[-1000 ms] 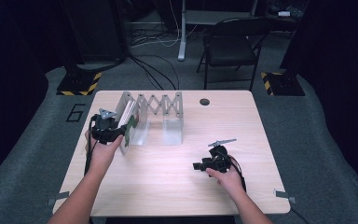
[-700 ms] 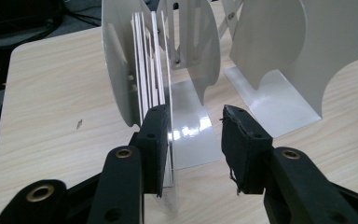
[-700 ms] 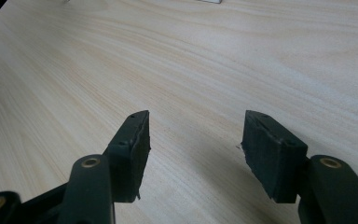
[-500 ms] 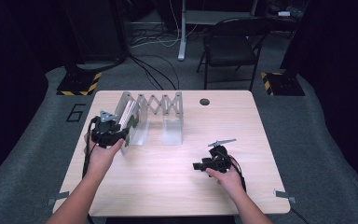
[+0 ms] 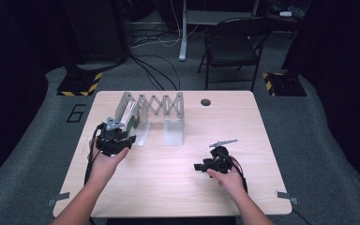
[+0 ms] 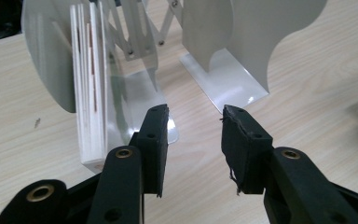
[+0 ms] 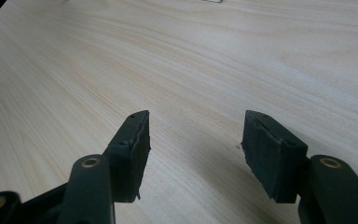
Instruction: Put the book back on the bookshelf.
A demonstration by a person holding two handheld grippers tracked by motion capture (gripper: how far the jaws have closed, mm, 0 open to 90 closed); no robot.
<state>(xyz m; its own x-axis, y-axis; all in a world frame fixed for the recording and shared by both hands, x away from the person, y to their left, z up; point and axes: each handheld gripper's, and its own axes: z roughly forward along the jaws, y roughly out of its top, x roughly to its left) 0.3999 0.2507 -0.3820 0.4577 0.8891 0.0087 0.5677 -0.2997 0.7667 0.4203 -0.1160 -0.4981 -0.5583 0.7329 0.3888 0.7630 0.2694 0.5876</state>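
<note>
While the high view hid it, my left gripper [image 6: 193, 135] view showed empty, parted jaws just short of the books [image 6: 91, 84] in the rack [image 6: 242, 56]. Bare table [image 5: 168, 187] lay between my hands. My right gripper [image 7: 193, 154] hovered low, jaws apart, empty.

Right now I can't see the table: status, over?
Left gripper open, empty, facing the books in the rack. Right gripper open, empty, over bare table. Nothing in the way.
</note>
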